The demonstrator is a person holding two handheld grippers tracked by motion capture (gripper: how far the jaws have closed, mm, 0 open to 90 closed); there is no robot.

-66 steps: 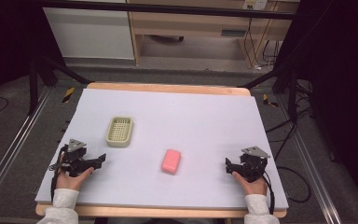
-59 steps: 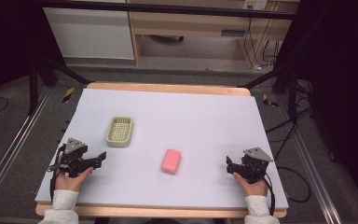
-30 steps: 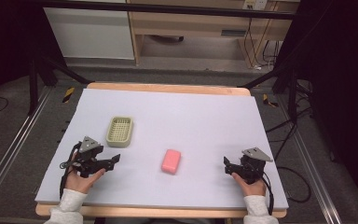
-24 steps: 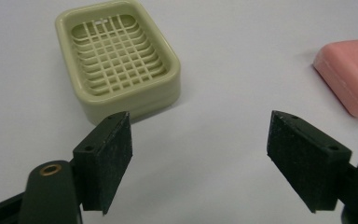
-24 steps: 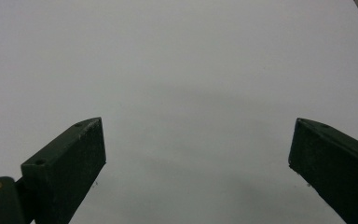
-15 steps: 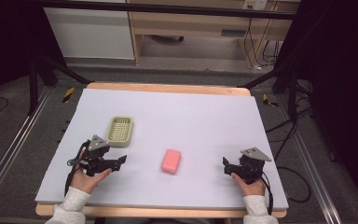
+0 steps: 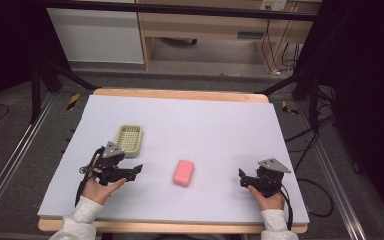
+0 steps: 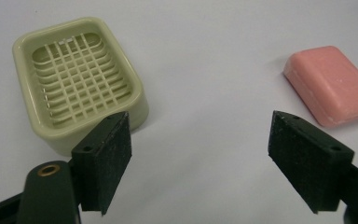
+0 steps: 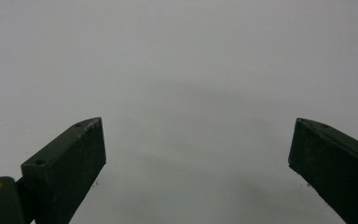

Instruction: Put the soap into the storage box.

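Note:
A pink soap bar (image 7: 183,172) lies flat near the middle of the white table (image 7: 205,125). A pale green soap dish (image 7: 129,139) with a grid floor sits to its left, empty. My left gripper (image 7: 136,170) is open just in front of the dish, jaws pointing right toward the soap. In the left gripper view the dish (image 8: 77,84) is at upper left, the soap (image 8: 333,84) at upper right, and the open gripper (image 8: 209,165) holds nothing. My right gripper (image 7: 242,178) rests low at the table's right, open, over bare table (image 9: 191,70).
The table's wooden front edge (image 7: 170,226) runs just before the person's sleeves. Cables (image 7: 310,180) trail off the right side. Metal frame rails (image 7: 10,160) flank the table, with a wooden cabinet (image 7: 205,30) beyond the far edge.
My left gripper has moved right and forward from the left edge, ending in front of the soap dish, pointing toward the soap. The right gripper has barely shifted.

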